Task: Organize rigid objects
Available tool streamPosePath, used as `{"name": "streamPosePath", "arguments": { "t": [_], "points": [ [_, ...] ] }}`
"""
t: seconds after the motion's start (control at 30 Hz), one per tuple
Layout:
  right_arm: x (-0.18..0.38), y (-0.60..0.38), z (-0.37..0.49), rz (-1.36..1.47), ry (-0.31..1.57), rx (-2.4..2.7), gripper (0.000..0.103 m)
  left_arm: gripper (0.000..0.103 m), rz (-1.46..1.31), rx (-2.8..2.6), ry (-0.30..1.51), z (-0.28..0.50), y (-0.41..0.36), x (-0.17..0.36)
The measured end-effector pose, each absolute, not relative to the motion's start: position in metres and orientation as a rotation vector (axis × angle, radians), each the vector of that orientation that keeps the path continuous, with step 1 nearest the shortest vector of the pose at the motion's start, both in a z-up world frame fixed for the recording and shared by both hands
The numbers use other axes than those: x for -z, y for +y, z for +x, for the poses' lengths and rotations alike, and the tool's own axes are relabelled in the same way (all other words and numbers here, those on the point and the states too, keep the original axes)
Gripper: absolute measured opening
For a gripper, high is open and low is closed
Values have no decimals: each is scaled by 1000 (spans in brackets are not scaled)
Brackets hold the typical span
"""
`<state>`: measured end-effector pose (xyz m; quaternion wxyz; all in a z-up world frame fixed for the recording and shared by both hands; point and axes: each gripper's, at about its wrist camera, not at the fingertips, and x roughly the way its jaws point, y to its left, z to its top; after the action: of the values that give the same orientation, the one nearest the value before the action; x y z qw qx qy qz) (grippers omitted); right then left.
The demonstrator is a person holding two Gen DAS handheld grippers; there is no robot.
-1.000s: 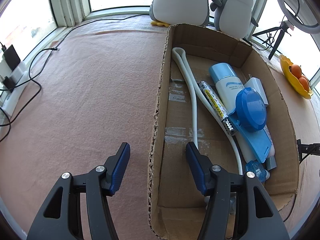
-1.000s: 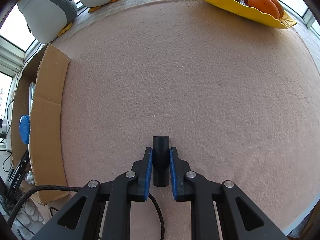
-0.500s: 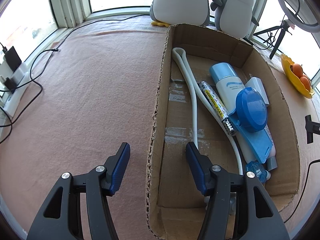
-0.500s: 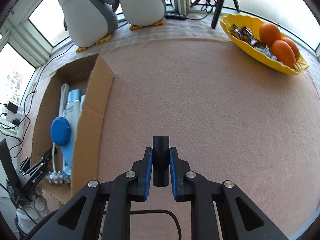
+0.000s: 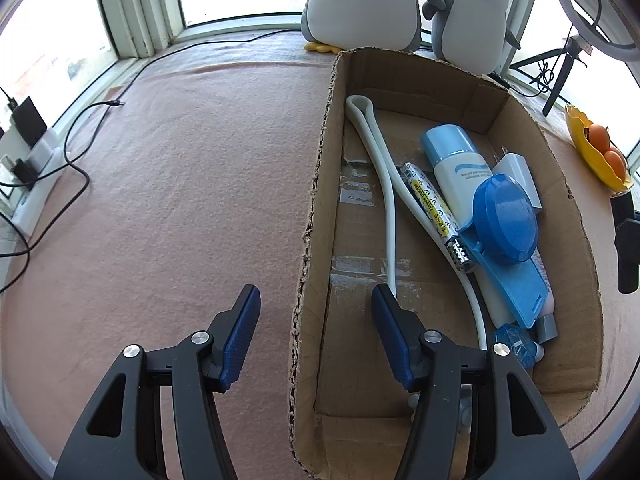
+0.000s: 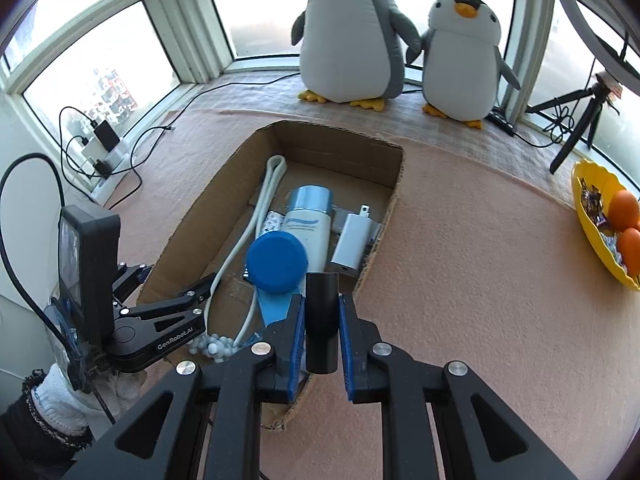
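A shallow cardboard box [image 5: 316, 216] [image 6: 394, 184] lies on the pink cloth. In it are a white cord [image 5: 390, 208], a battery [image 5: 434, 210], a white and blue bottle [image 5: 456, 164] [image 6: 310, 220], a blue round lid [image 5: 505, 218] [image 6: 277, 262] and a white charger [image 6: 352, 244]. My left gripper [image 5: 316, 312] is open and straddles the box's left wall near its front end. My right gripper [image 6: 320, 334] is shut on a black cylinder [image 6: 321, 324] with a cable, above the box's near right corner. The black cylinder also shows in the left wrist view [image 5: 626, 248].
Two plush penguins [image 6: 350, 32] [image 6: 464, 60] stand behind the box by the window. A yellow dish with oranges [image 6: 600, 220] sits at the right. A small tripod [image 6: 576, 120] stands at the back right. Cables and chargers [image 5: 36, 160] lie at the left edge.
My right gripper has swung left with the black cylinder, from over the bare cloth to above the box's right side. My left gripper has stayed in place.
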<state>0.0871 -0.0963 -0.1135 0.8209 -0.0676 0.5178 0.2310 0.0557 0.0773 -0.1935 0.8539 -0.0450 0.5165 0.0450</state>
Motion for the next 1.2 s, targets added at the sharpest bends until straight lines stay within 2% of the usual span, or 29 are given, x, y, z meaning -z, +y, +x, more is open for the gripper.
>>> {"name": "streamPosePath", "arguments": {
  "t": [0.47, 0.57, 0.63, 0.97, 1.2],
  "points": [
    [124, -70, 77, -213, 1098, -577, 15, 58, -83, -117, 1096, 54, 75, 192],
    [125, -68, 76, -215, 1103, -582, 20, 58, -81, -122, 1098, 53, 75, 191],
    [125, -67, 75, -218, 1102, -582, 33, 58, -81, -124, 1096, 52, 75, 190],
    [119, -77, 73, -194, 1087, -572, 34, 58, -64, -128, 1070, 48, 73, 177],
    [111, -95, 72, -152, 1066, -531, 41, 58, -48, -114, 1043, 43, 66, 158]
  ]
}}
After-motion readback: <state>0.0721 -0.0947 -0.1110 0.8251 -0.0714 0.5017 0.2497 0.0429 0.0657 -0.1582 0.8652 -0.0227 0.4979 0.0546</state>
